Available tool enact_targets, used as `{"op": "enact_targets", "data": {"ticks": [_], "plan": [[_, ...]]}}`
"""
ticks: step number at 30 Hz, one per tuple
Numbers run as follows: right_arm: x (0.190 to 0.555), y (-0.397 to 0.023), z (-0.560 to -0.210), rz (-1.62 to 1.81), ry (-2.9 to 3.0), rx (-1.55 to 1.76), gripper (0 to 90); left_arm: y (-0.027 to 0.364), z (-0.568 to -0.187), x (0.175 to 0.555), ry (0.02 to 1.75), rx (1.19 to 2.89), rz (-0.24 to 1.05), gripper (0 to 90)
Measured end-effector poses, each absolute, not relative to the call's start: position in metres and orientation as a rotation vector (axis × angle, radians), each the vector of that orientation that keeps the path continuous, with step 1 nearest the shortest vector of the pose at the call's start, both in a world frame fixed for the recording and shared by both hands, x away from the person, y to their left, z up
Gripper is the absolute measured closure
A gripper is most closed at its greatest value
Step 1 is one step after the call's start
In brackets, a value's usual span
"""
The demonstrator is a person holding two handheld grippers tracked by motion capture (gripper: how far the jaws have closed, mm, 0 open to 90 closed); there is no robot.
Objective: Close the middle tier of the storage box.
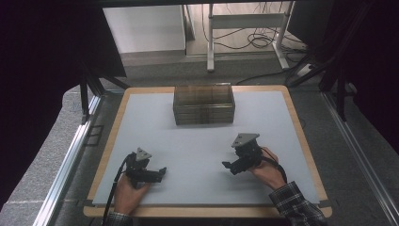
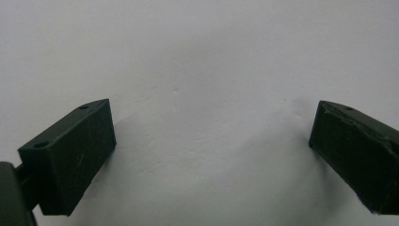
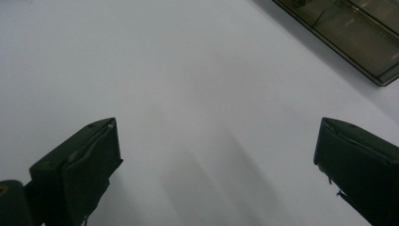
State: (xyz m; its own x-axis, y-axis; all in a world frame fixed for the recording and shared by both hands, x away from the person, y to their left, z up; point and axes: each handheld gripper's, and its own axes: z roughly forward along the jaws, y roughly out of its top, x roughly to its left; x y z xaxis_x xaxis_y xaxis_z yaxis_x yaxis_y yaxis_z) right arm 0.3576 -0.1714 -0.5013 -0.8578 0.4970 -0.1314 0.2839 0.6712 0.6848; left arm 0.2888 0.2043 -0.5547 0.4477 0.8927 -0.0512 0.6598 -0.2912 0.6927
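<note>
A clear smoky plastic box (image 1: 203, 104) with inner compartments stands at the far middle of the pale grey table mat (image 1: 197, 141); its corner (image 3: 348, 33) appears at the top right of the right gripper view. My left gripper (image 1: 162, 173) rests low over the mat near the front left, held by a hand, jaws pointing right. In its own view the left gripper (image 2: 211, 155) is open, jaws wide apart over bare mat. My right gripper (image 1: 228, 167) sits front right, jaws pointing left. The right gripper (image 3: 216, 174) is also open with nothing between the jaws.
The mat lies on a wooden board (image 1: 117, 122) with a raised edge. Metal rails (image 1: 70, 155) run along both sides. Beyond the table are a white desk frame (image 1: 244, 21) and cables (image 1: 259, 40) on the floor.
</note>
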Motion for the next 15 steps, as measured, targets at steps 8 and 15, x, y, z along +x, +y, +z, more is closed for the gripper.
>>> {"op": "enact_targets", "data": {"ticks": [8,15], "plan": [[0.353,-0.182,-0.501,0.985,2.569,0.637,0.4,0.204,-0.555,0.289,1.295,2.049,0.460,1.3],[0.351,-0.189,-0.504,0.972,2.567,0.652,0.4,0.204,-0.555,0.289,1.295,2.049,0.461,1.2]]}}
